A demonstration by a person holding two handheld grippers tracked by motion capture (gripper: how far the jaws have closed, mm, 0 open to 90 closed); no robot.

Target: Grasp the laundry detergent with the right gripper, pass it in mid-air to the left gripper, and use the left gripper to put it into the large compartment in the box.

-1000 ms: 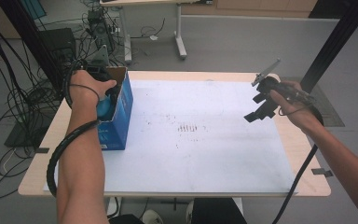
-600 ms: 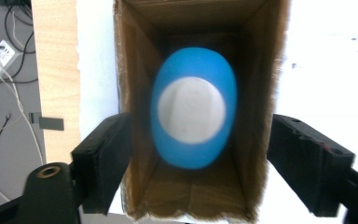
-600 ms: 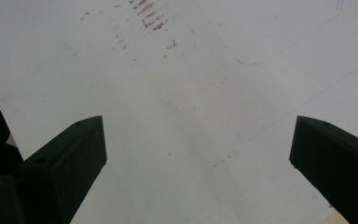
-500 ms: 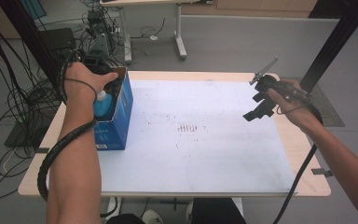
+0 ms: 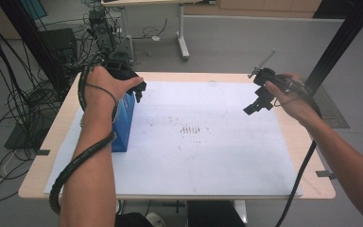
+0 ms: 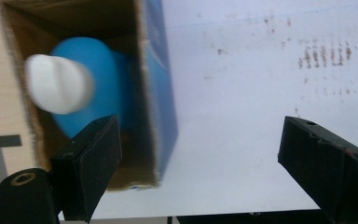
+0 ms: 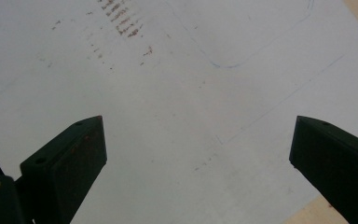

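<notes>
Claws both stand wide apart and grip nothing. Left claw [image 5: 139,90] hovers over the open blue carton [image 6: 161,93] at the counter [image 5: 38,177] left side; a blue bottle [image 6: 91,88] with white cap [image 6: 58,84] lies inside. Right claw [image 5: 255,106] hangs above the white sheet [image 7: 177,116].

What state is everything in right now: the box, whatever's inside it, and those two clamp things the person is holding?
Box: open at the top, standing on the white sheet near the table's left edge.
Bottle: blue with a white cap, inside the box, not gripped.
Left gripper: open, held over the box, holding nothing.
Right gripper: open, held above the sheet, empty.
</notes>
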